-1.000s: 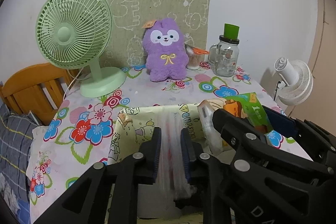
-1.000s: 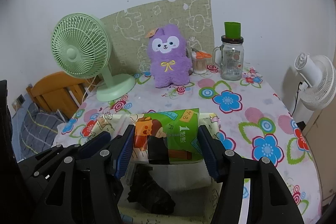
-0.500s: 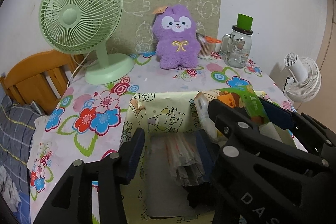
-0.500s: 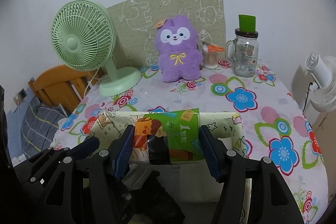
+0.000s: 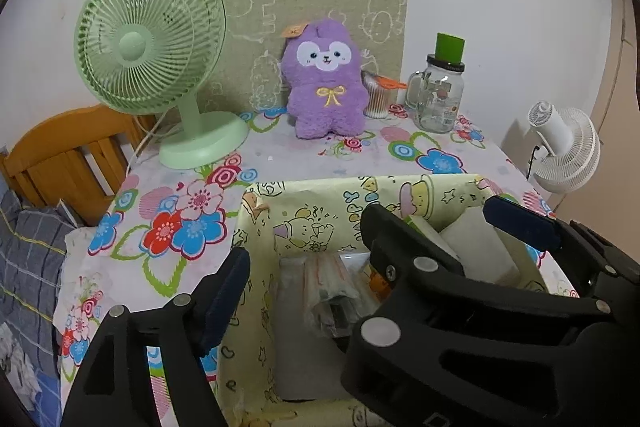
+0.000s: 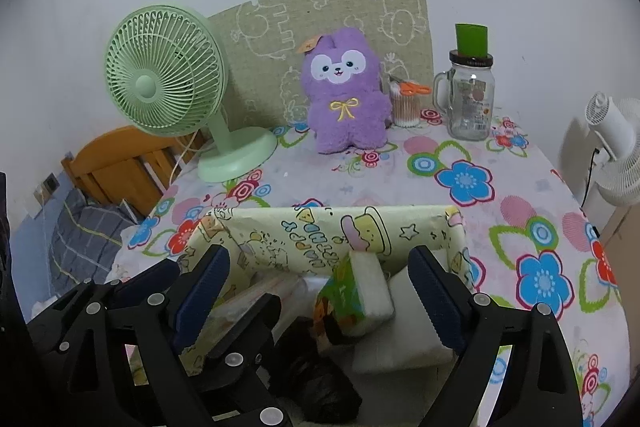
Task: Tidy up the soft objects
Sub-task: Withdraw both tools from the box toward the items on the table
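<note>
Yellow cartoon-print box (image 6: 320, 239) sits at near edge of the floral tablecloth (image 6: 464, 183), both grippers over it. Inside, right wrist view: green-printed tissue pack (image 6: 352, 297) leaning tilted against the far wall, a big "1" readable on it, other print too small; white foam-like block (image 6: 404, 331) just beside and under it; black crumpled item (image 6: 320, 383) at near bottom; clear plastic-wrapped bundle (image 6: 260, 291) on left. Right gripper (image 6: 320, 287) jaws wide and opening, pack lies between them but pads not touching it. Left wrist view shows what right doesn't: clear bundle (image 5: 328, 287) seen straight down, lying on box floor with reddish streaks through the wrap, and box's left inner wall. Left gripper (image 5: 304, 275) jaws opening, wide, bundle below and between, no contact; its right finger mostly hidden behind the right gripper body (image 5: 460, 299). Tissue pack barely visible in left view, only white block (image 5: 480, 247) clear. Box wall lettering reads roughly "HAPPY", partly cut. Farther back: purple plush (image 6: 344, 91) upright with orange ear tag, green desk fan (image 6: 168, 87), cotton-swab cup with orange scissors (image 6: 408, 103), glass mug jar (image 6: 470, 99) with green cup on its lid, label unreadable, cartoon-print board (image 6: 320, 27) against the wall. White fan (image 6: 612, 151) off table right, wooden bed frame (image 5: 68, 151) left.
</note>
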